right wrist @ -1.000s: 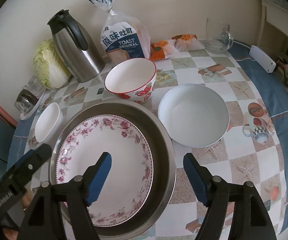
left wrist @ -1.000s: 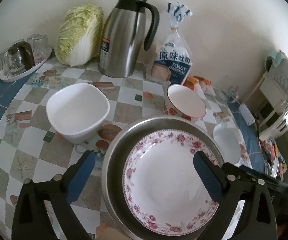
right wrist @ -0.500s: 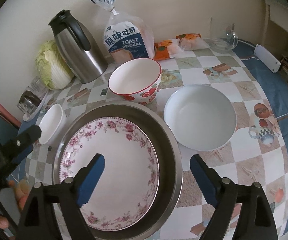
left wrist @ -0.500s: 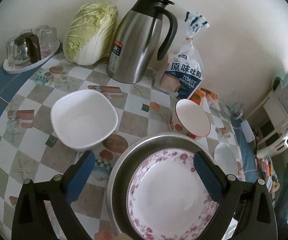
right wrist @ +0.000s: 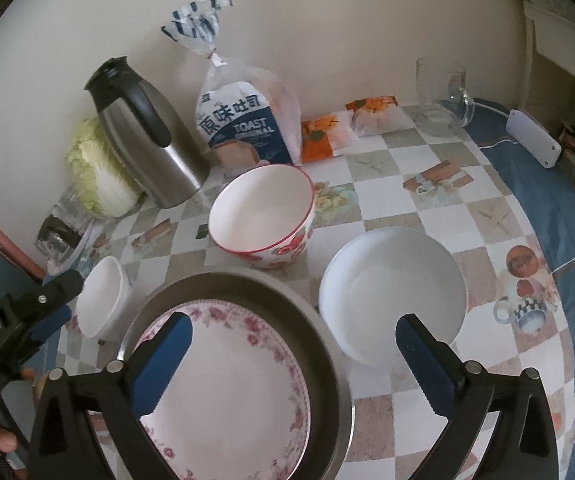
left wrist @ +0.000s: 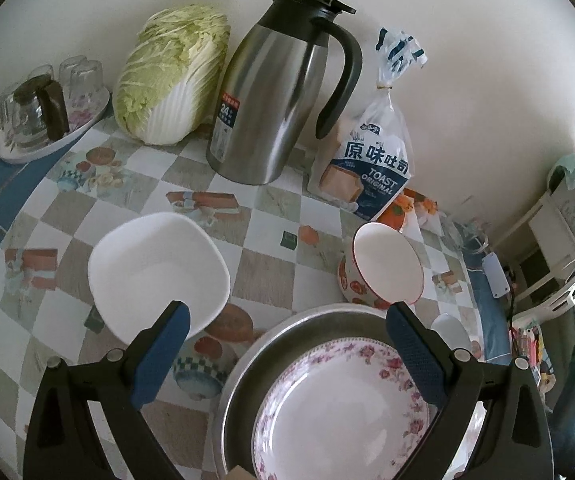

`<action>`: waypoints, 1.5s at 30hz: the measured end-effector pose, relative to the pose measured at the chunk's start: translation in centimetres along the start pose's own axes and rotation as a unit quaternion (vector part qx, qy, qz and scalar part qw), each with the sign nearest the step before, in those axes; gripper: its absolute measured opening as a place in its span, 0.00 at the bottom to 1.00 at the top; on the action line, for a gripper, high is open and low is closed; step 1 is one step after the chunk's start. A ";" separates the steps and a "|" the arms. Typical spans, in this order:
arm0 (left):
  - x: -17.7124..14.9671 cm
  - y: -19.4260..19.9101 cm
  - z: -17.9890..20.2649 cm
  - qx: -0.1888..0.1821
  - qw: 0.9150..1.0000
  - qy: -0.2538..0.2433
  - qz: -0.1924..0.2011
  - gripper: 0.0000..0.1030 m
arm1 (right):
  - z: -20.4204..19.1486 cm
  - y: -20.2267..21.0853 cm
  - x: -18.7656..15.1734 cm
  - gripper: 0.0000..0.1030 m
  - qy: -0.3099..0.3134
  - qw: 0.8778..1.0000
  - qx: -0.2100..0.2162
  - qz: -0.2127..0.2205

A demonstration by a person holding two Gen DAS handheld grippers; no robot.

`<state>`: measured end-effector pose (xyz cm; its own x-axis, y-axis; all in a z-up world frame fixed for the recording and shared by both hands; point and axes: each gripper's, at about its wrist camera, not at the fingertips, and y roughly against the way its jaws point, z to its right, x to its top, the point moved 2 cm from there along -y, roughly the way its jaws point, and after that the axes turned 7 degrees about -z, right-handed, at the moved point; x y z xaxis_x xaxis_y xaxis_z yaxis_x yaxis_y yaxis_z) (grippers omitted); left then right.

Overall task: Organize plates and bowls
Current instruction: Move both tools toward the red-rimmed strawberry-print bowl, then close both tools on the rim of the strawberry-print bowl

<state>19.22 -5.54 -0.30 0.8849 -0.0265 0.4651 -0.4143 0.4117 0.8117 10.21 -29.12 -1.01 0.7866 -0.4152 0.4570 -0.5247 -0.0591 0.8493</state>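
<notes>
A floral plate (left wrist: 339,412) (right wrist: 231,384) lies inside a steel pan (left wrist: 243,364) (right wrist: 319,344) at the table's front. A square white bowl (left wrist: 155,272) (right wrist: 101,300) sits left of it. A red-rimmed flowered bowl (left wrist: 383,268) (right wrist: 263,216) stands behind the pan. A round white bowl (right wrist: 393,292) (left wrist: 451,330) sits right of the pan. My left gripper (left wrist: 287,340) is open and empty above the pan's far-left edge. My right gripper (right wrist: 293,344) is open and empty above the pan's right rim.
At the back by the wall stand a steel thermos jug (left wrist: 283,100), a cabbage (left wrist: 167,80), a toast bag (left wrist: 371,172), a tray of glasses (left wrist: 43,112), orange snack packets (right wrist: 347,124) and a glass mug (right wrist: 441,96). A white plug strip (right wrist: 533,142) lies far right.
Both grippers have drawn back and up from the pan, and the left one has swung left toward the square white bowl. Both jaws stay open. No dish has moved.
</notes>
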 end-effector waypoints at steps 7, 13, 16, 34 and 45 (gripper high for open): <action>2.5 -1.1 0.8 0.021 0.999 -0.025 -0.031 0.96 | 0.4 -0.5 1.9 1.00 0.000 1.000 0.007 -0.014; 5.1 -2.0 1.4 0.039 0.997 -0.037 -0.047 0.96 | 0.8 -0.3 4.5 1.00 0.006 1.000 0.005 -0.015; 6.6 -2.7 1.8 0.041 0.996 -0.042 -0.065 0.96 | 1.1 -0.5 6.1 1.00 0.001 1.000 0.000 -0.019; 8.8 -10.5 5.4 0.047 0.988 -0.057 -0.138 0.96 | 1.3 -6.9 10.4 0.62 -0.002 0.997 -0.029 -0.078; 7.8 -15.2 6.4 0.086 0.979 -0.083 -0.166 0.79 | 0.8 -11.5 10.6 0.19 0.018 0.992 -0.045 -0.113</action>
<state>31.05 -17.82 -6.78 0.9356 -0.2870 0.2057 -0.1526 0.1967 0.9685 24.33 -33.56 -6.10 0.8924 -0.3686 0.2603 -0.3039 -0.0644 0.9505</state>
